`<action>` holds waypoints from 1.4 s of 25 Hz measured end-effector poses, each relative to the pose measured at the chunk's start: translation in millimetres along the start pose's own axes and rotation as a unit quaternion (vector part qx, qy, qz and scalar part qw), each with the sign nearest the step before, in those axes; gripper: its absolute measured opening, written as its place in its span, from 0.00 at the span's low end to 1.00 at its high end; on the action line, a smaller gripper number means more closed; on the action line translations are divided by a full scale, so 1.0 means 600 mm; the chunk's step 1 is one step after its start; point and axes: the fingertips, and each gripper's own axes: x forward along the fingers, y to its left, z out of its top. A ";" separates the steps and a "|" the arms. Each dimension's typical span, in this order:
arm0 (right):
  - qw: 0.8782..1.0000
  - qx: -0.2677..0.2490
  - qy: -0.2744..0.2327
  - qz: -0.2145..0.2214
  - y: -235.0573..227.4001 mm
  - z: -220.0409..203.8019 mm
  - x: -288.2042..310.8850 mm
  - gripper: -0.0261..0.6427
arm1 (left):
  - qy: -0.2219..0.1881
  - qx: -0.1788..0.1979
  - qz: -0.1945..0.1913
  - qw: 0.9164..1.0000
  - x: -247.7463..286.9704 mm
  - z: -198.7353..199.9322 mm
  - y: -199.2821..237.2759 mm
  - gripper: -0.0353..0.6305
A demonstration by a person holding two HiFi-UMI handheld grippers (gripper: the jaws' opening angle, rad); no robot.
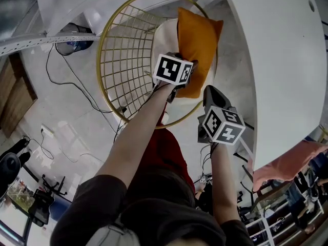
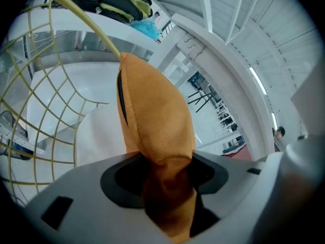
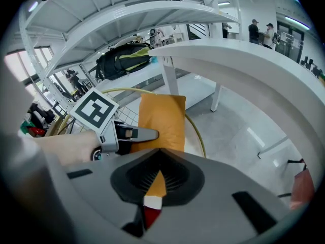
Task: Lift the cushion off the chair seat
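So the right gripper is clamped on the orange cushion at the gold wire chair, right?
Not quite. It is the left gripper that is clamped on the orange cushion at the gold wire chair. The left gripper view shows the fabric pinched between its jaws. The right gripper holds nothing.

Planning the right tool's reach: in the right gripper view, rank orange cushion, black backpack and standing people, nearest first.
1. orange cushion, just ahead, centre.
2. black backpack, farther back, upper left.
3. standing people, far back, upper right.
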 end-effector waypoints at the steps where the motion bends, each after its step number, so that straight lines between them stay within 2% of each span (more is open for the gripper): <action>1: 1.000 0.000 -0.001 0.000 0.000 0.000 -0.004 0.07 | -0.002 0.008 0.002 1.000 -0.005 0.001 -0.002 0.42; 4: 1.000 -0.002 -0.006 0.000 0.002 0.000 -0.012 0.07 | -0.009 0.022 0.008 1.000 -0.021 0.003 -0.003 0.42; 15: 0.999 -0.010 -0.030 0.006 0.012 0.003 -0.036 0.07 | -0.062 0.031 0.041 0.997 -0.076 0.023 -0.002 0.42; 20: 0.999 -0.018 -0.040 0.007 0.016 0.002 -0.057 0.07 | -0.082 0.039 0.043 0.995 -0.111 0.026 -0.017 0.43; 27: 0.997 -0.028 -0.065 -0.001 0.018 0.004 -0.092 0.07 | -0.122 0.061 0.048 0.990 -0.169 0.030 -0.051 0.43; 32: 0.995 -0.032 -0.090 0.003 0.033 0.020 -0.099 0.07 | -0.158 0.083 0.054 0.983 -0.213 0.048 -0.058 0.43; 35: 0.994 -0.035 -0.103 0.008 0.035 0.024 -0.121 0.07 | -0.177 0.081 0.052 0.980 -0.240 0.048 -0.075 0.43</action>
